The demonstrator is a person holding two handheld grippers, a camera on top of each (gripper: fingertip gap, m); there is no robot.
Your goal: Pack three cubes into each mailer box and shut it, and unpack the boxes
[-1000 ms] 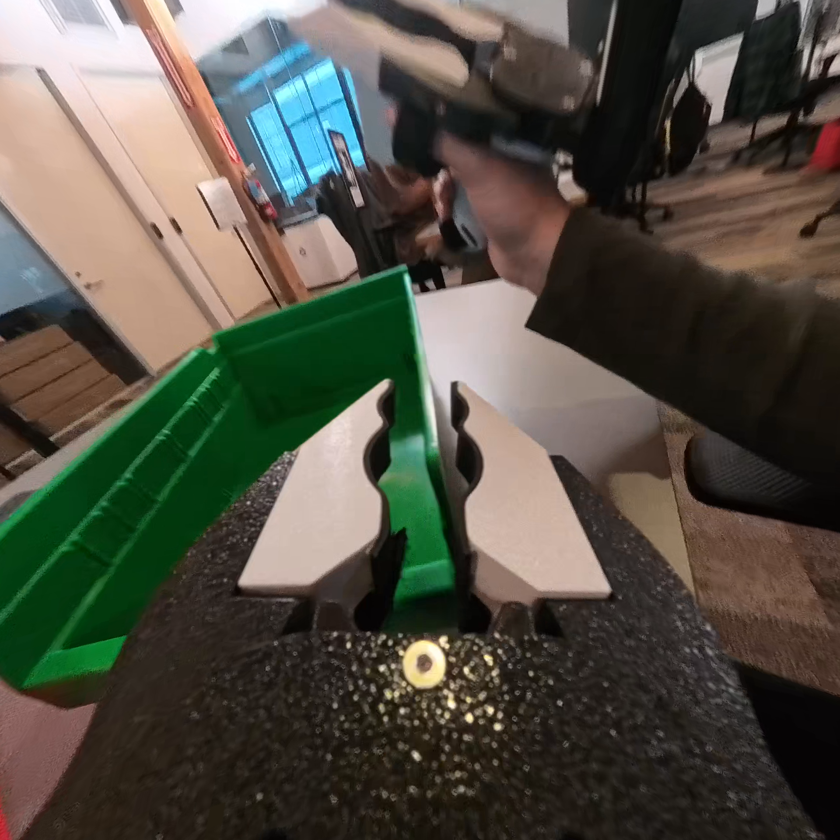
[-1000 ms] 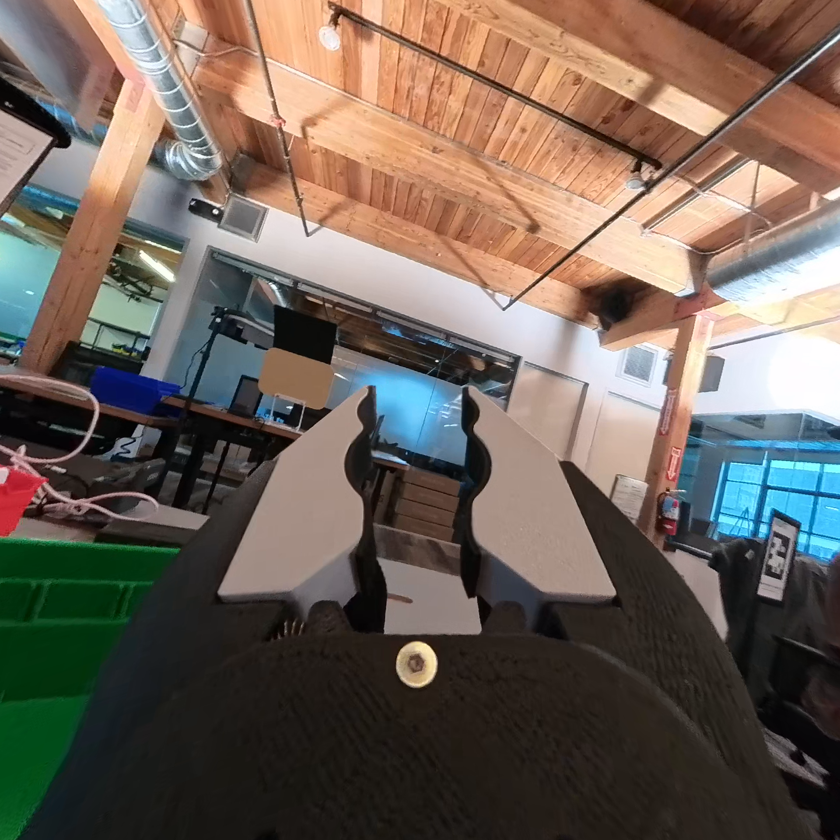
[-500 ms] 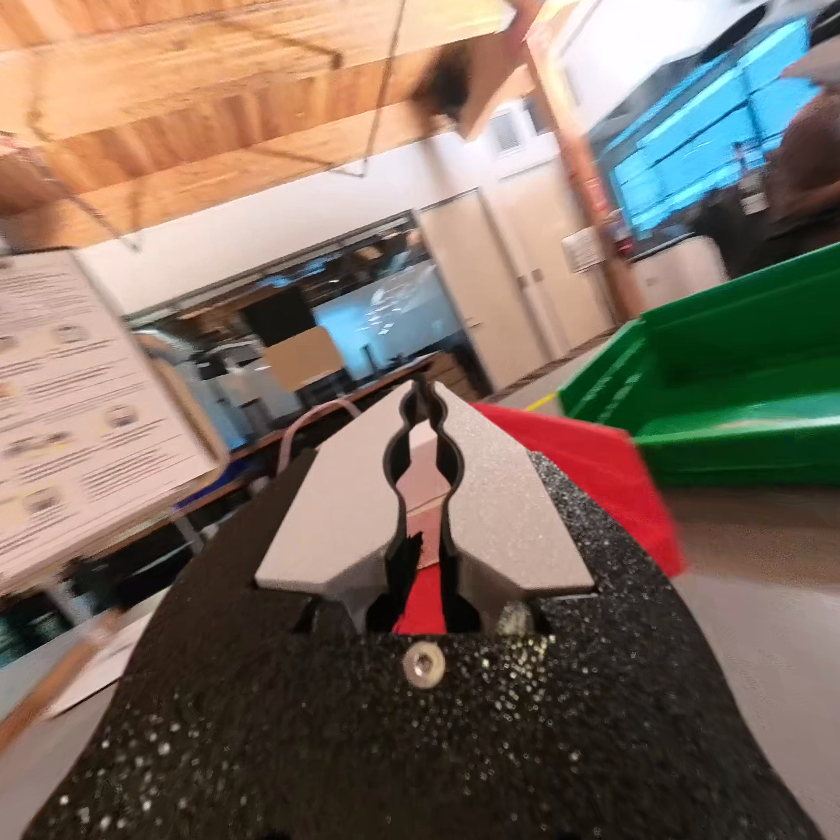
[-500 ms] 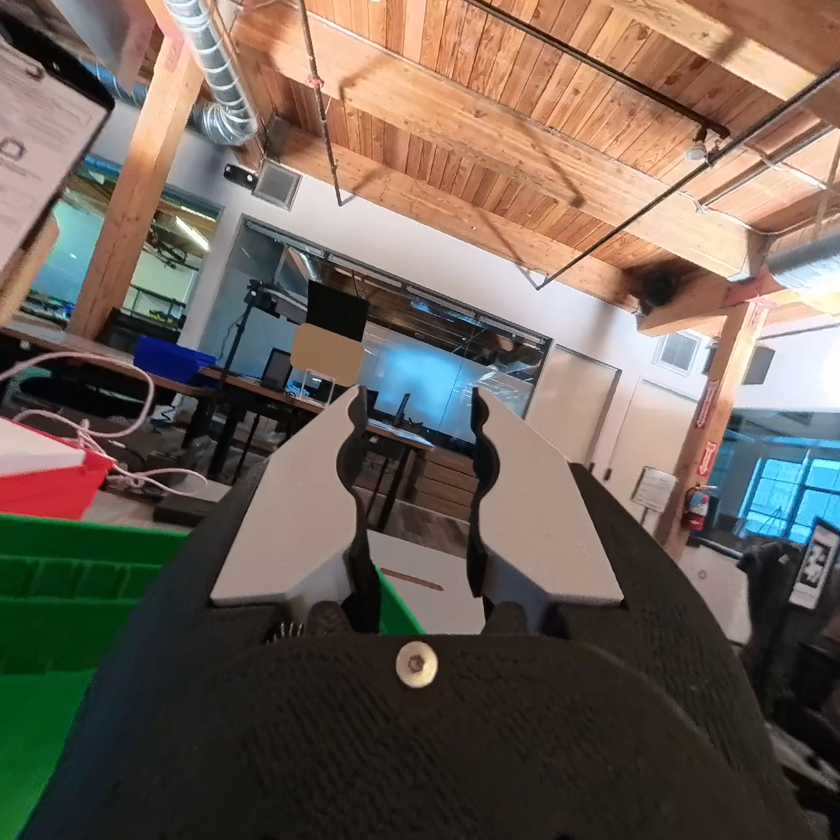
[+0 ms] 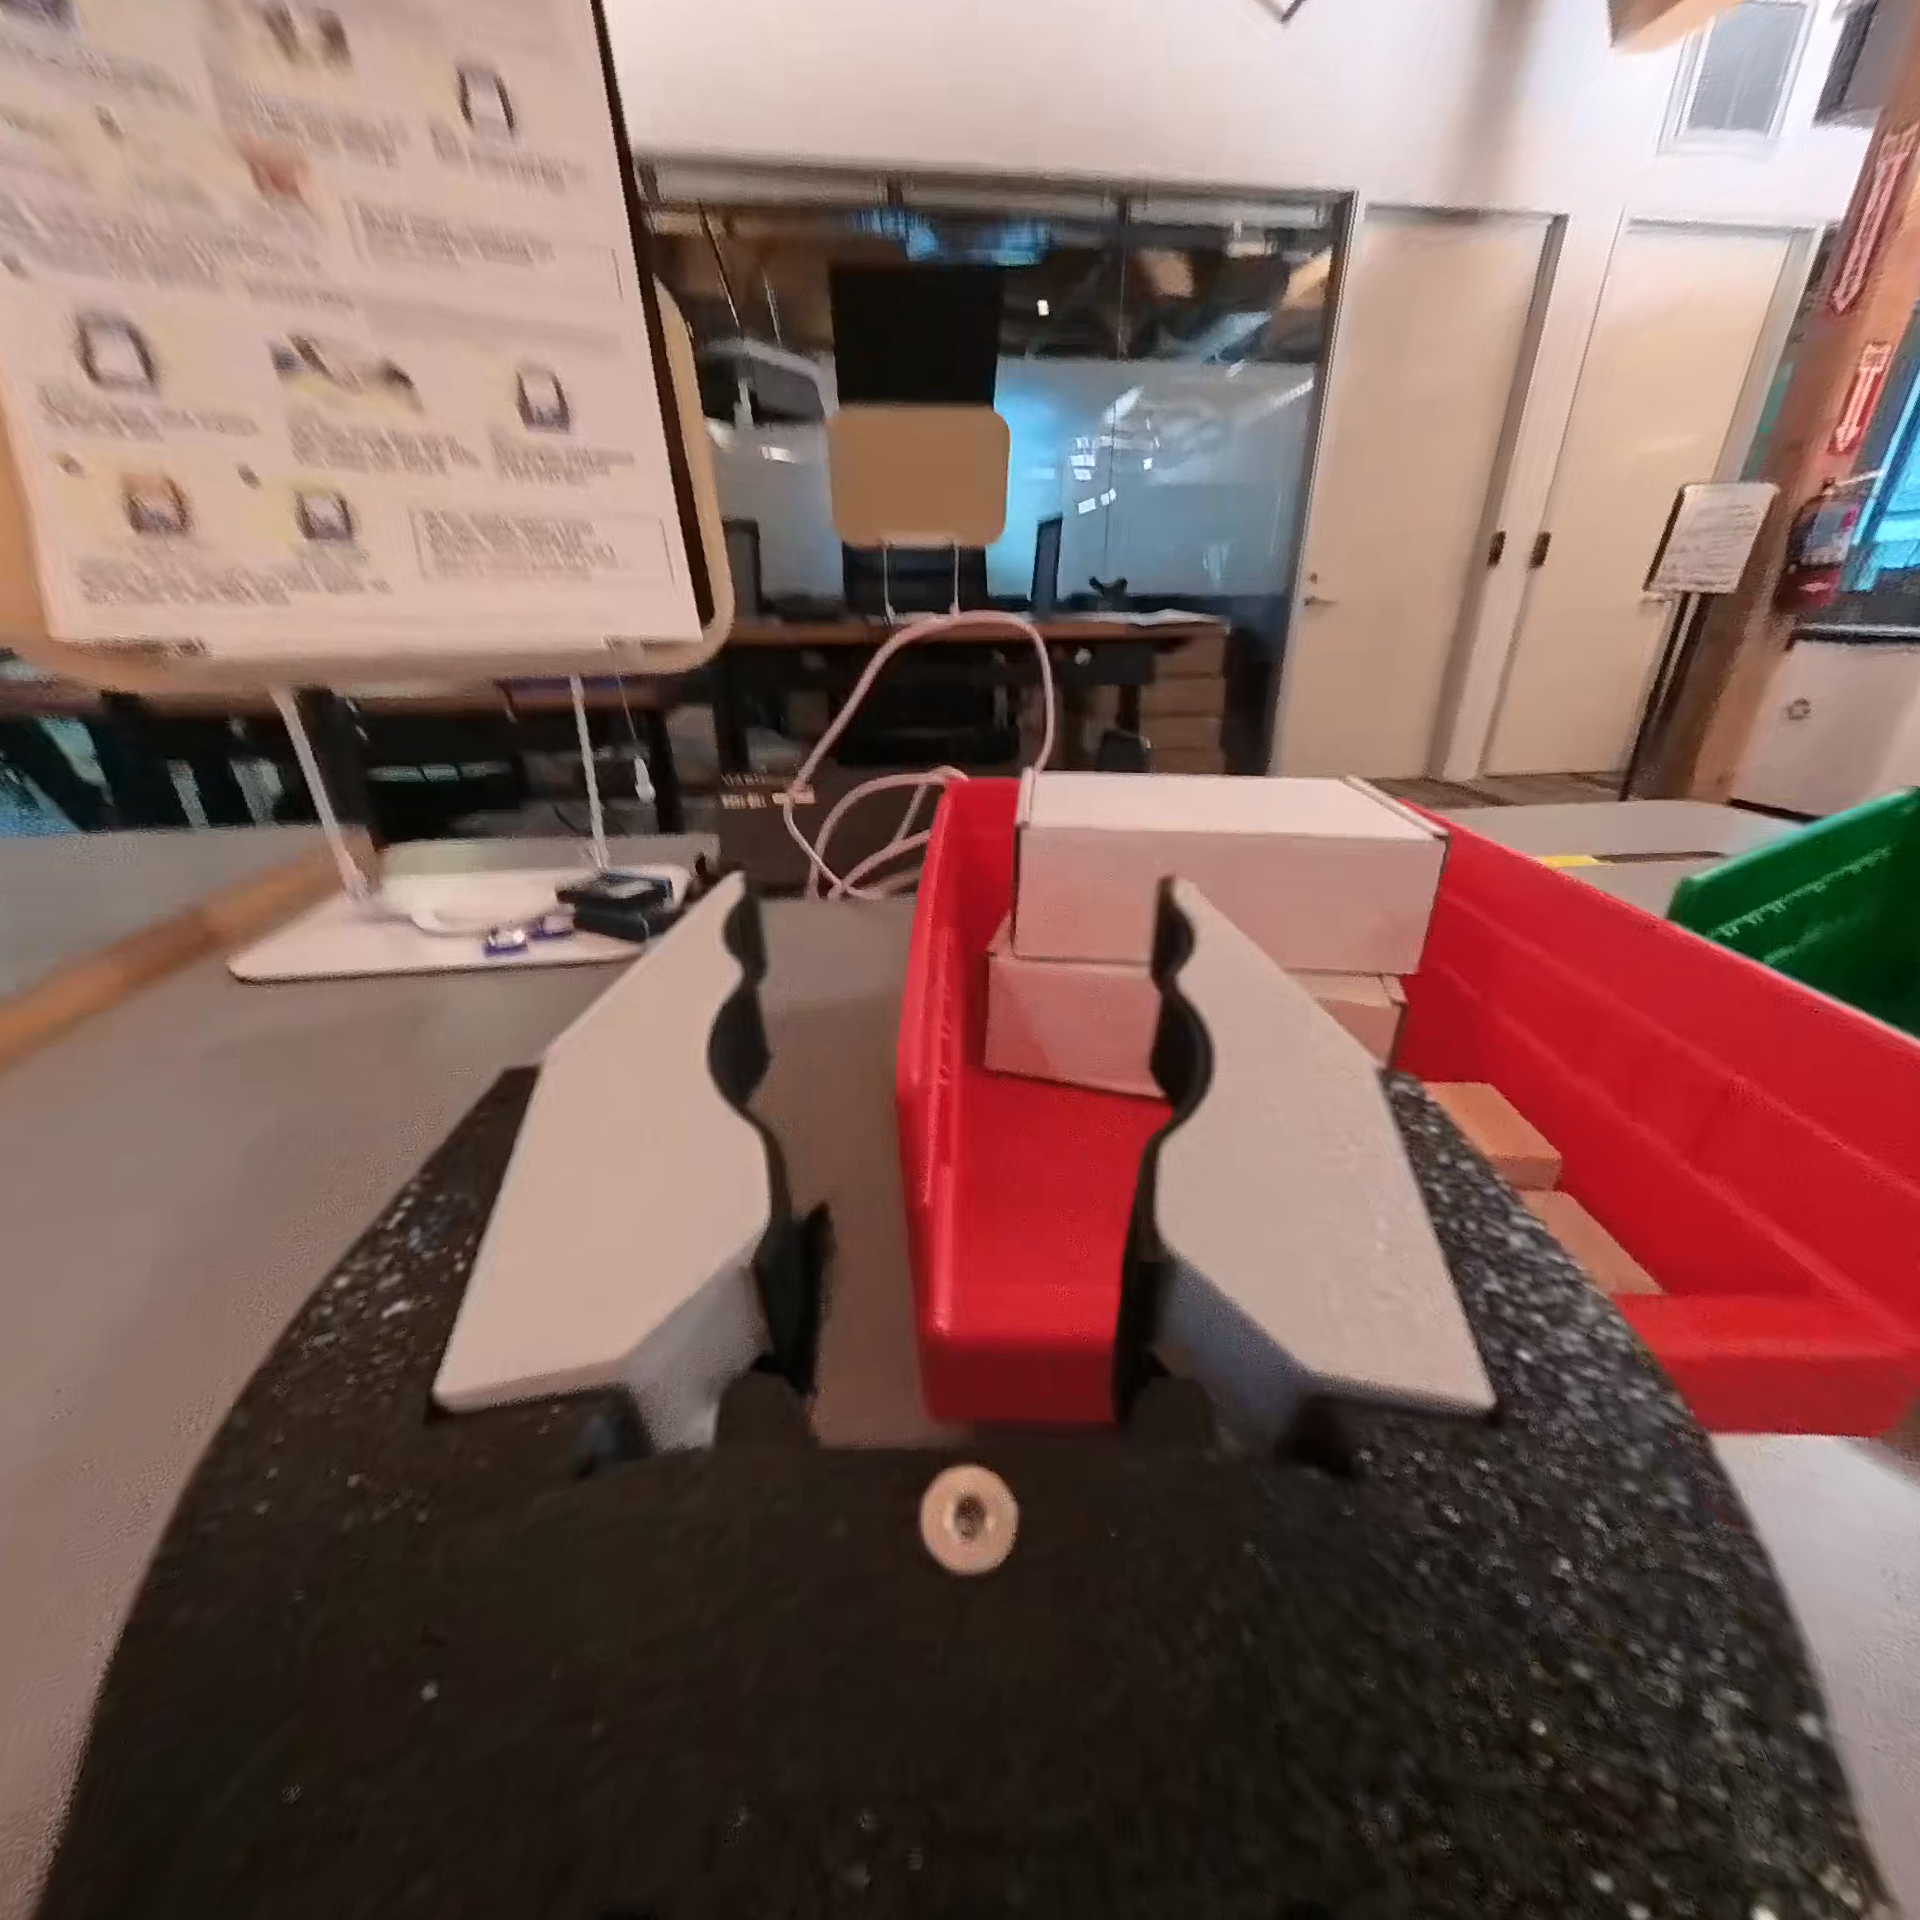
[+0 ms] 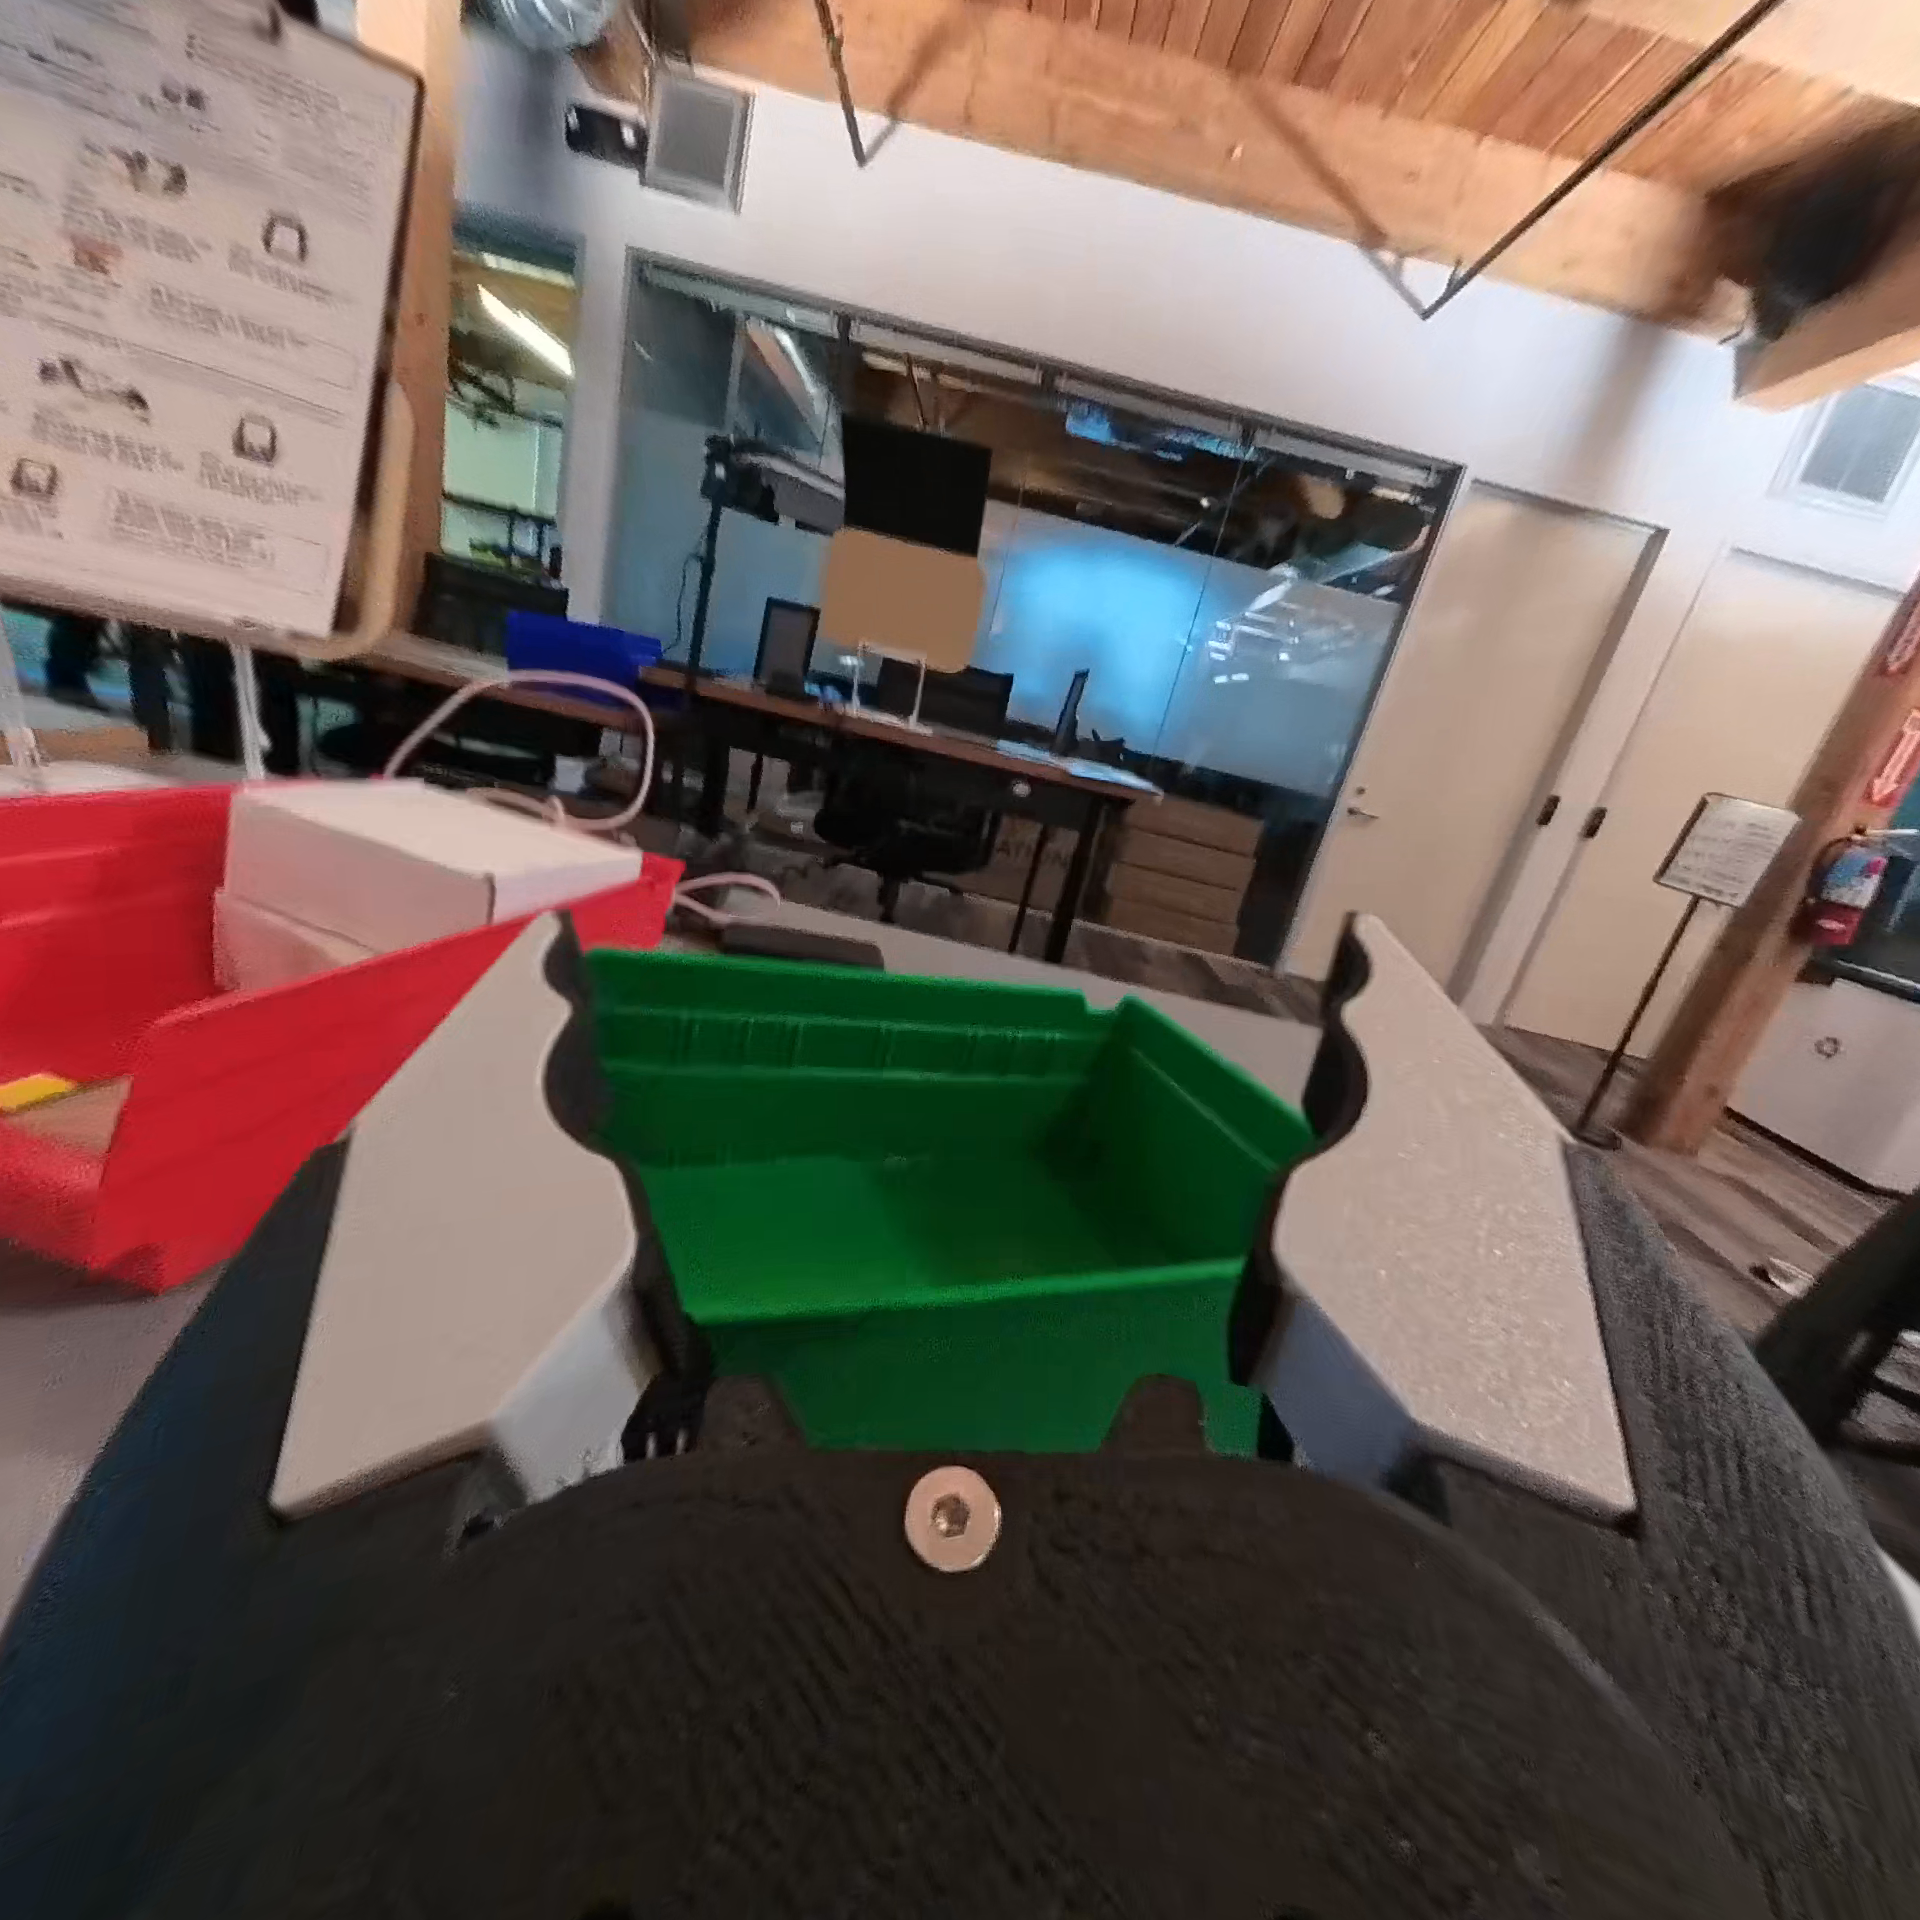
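In the left wrist view my left gripper (image 5: pixel 956 935) is open and empty, just before the near left corner of a red bin (image 5: pixel 1621 1122). Two white mailer boxes (image 5: pixel 1226 873) are stacked in that bin, with wooden cubes (image 5: pixel 1507 1143) lying beside them. In the right wrist view my right gripper (image 6: pixel 951 987) is wide open and empty, held over the near end of an empty green bin (image 6: pixel 935 1174). The red bin (image 6: pixel 260 1091) with the white mailer boxes (image 6: pixel 405 862) shows at the left there, with a yellow cube (image 6: pixel 36 1091) in it.
A clipboard with an instruction sheet (image 5: pixel 312 312) stands on a stand at the left rear of the grey table (image 5: pixel 208 1195). White cables (image 5: pixel 894 748) and small dark devices (image 5: pixel 613 904) lie behind the red bin. The green bin's corner (image 5: pixel 1829 894) shows at right.
Both grippers swung down from pointing at the ceiling and room to level over the table. The left jaws shut, then opened; the right jaws opened wide. Nothing was taken hold of.
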